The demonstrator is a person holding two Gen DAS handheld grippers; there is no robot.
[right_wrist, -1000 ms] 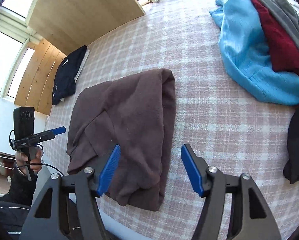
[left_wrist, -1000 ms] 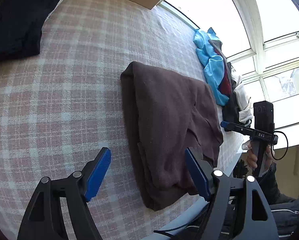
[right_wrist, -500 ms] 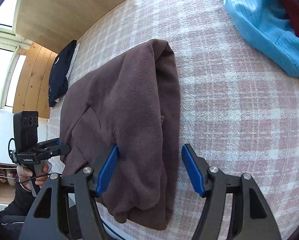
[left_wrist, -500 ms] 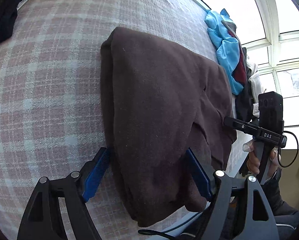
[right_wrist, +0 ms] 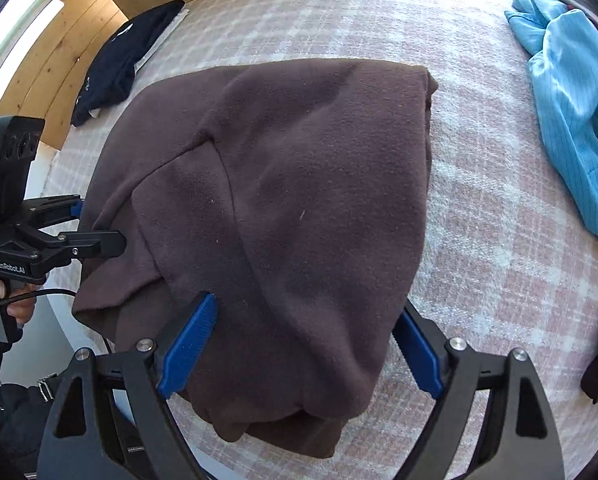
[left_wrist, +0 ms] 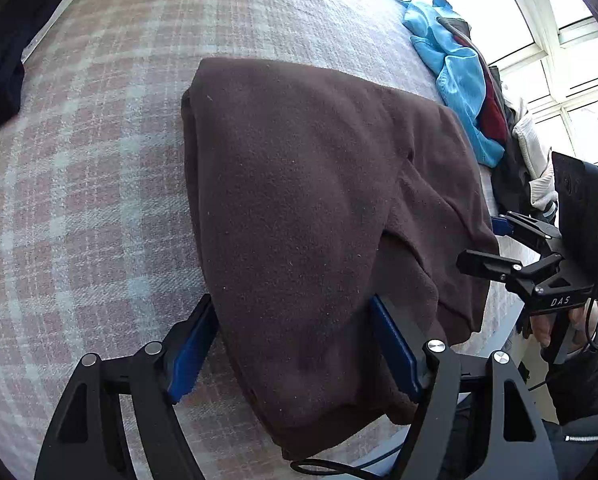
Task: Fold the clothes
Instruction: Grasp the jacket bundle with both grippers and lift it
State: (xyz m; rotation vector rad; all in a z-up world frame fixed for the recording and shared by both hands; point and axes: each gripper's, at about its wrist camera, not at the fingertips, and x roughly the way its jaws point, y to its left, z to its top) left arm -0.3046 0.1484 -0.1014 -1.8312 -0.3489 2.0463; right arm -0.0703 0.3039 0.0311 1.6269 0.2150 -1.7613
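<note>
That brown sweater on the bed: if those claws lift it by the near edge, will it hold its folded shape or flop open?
The brown sweater would probably flop: its edges are soft and rumpled. Its loose layers would likely slide apart unless pinched together. The fuzzy cloth should grip well, not slip.

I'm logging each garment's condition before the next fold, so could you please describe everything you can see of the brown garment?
The brown garment is dark brown, fleecy-looking fabric, already folded into a thick, layered bundle with a seam and loose flaps toward one side. It lies flat on the pink plaid cover, its near end at the cover's edge. The left gripper and the right gripper each straddle that near end; the right jaws are opening, and neither pair visibly pinches the cloth. It lies apart from the other clothes.
</note>
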